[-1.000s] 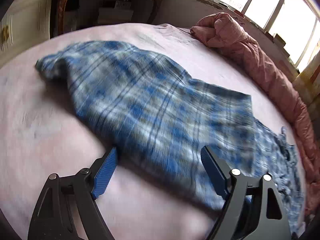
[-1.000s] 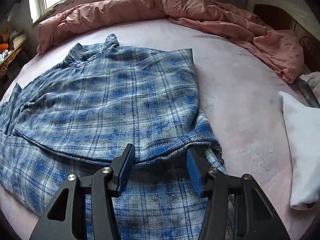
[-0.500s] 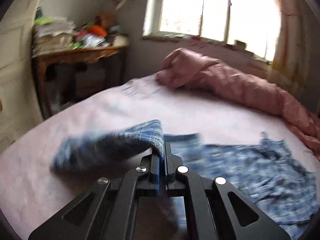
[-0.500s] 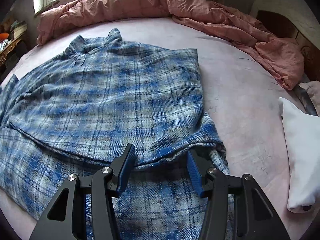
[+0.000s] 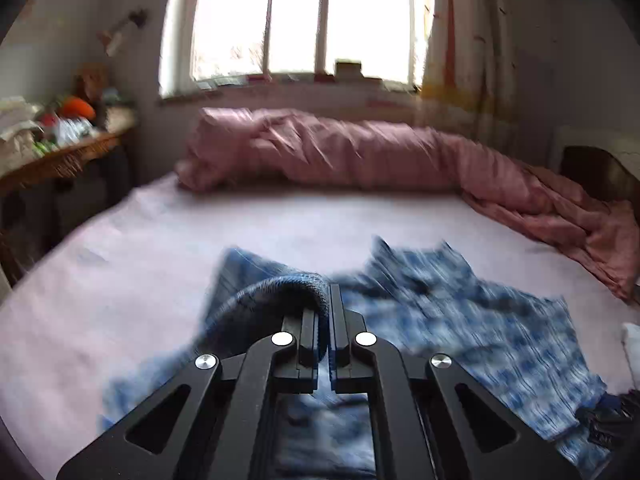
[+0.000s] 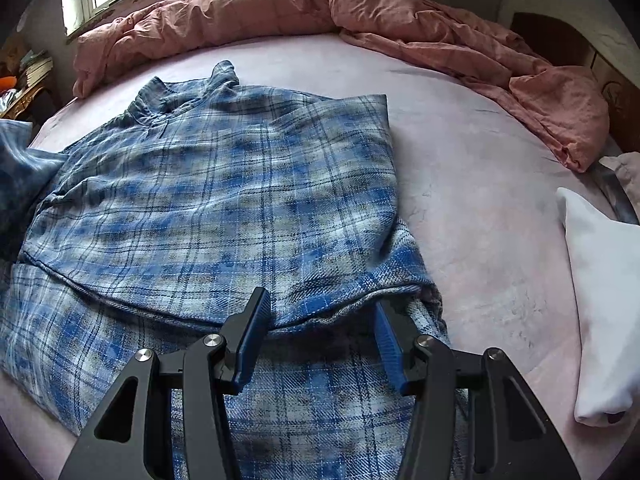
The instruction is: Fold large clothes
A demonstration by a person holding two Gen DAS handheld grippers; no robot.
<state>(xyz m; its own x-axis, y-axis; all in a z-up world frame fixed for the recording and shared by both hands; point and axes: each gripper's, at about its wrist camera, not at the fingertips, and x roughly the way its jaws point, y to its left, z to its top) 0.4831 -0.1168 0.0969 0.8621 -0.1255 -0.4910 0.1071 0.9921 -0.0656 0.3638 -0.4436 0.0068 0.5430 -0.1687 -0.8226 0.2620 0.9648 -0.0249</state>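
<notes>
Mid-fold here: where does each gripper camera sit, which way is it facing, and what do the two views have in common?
Left wrist: low over the bed, facing the window; its own left gripper shows, shut on a fold of the plaid shirt.
Right wrist: above the shirt's near edge, angled down toward the collar; its own right gripper shows, jaws apart over a folded edge.
Shared: shirt, pink duvet, bed sheet, window.

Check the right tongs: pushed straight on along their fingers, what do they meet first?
The right tongs, standing open, would likely run into the folded hem of the blue plaid flannel shirt, which already lies between the fingers; the pink bed sheet is underneath. Depth is unclear.
</notes>
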